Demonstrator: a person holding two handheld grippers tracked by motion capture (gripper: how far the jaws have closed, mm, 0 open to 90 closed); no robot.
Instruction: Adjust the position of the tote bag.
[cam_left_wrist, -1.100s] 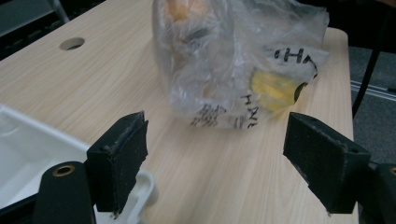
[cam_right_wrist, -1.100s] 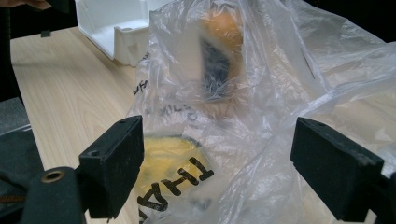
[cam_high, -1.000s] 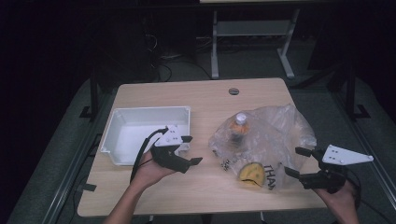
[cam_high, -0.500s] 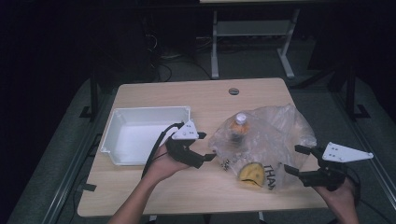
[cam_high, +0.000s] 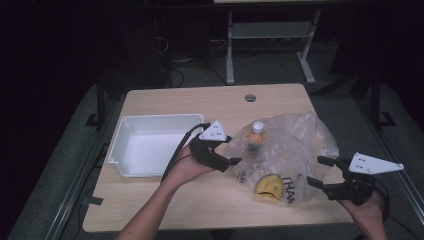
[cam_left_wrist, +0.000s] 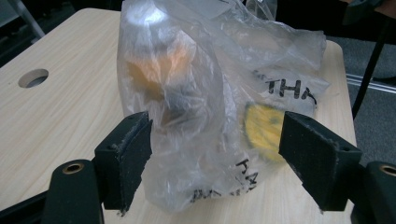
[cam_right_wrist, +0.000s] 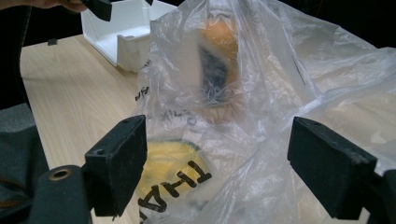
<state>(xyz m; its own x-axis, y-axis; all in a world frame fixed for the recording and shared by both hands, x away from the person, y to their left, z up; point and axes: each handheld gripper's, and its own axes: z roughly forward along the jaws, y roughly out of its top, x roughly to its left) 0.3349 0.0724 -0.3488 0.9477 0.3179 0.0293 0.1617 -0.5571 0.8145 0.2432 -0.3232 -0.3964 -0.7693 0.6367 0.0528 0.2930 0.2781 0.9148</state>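
So the crinkly clear plastic bag with black lettering (cam_high: 285, 150) sits on the right half of the worktop, with everything apparently inside it. There's an upright bottle with an orange label and a pale cap (cam_high: 256, 135) toward the bag's left side, and a flat round yellow thing (cam_high: 269, 184) lying near its front edge. The white rectangular plastic bin (cam_high: 150, 145) to the left of the bag is bare inside, so I'd say the work of emptying the bag has barely begun, if that's the plan.

The left tongs (cam_high: 225, 150) are right at the bag's left edge, jaws spread wide. In the left gripper view the bag bulges between the pads, but they're not squeezing it; I can't tell if one pad is brushing the film. The right tongs (cam_high: 320, 172) hover at the bag's right front corner, also wide open with nothing in them, and the right gripper view looks straight into loose plastic.

Room-wise: the light wooden worktop (cam_high: 210, 107) has lots of bare surface behind the bag and bin, with a small round cable hole (cam_high: 250, 97) near the back edge. The bag's right side comes close to the worktop's right edge, so pulling that way looks risky to me. The bin is just beside the left hand, so it's a short carry over.
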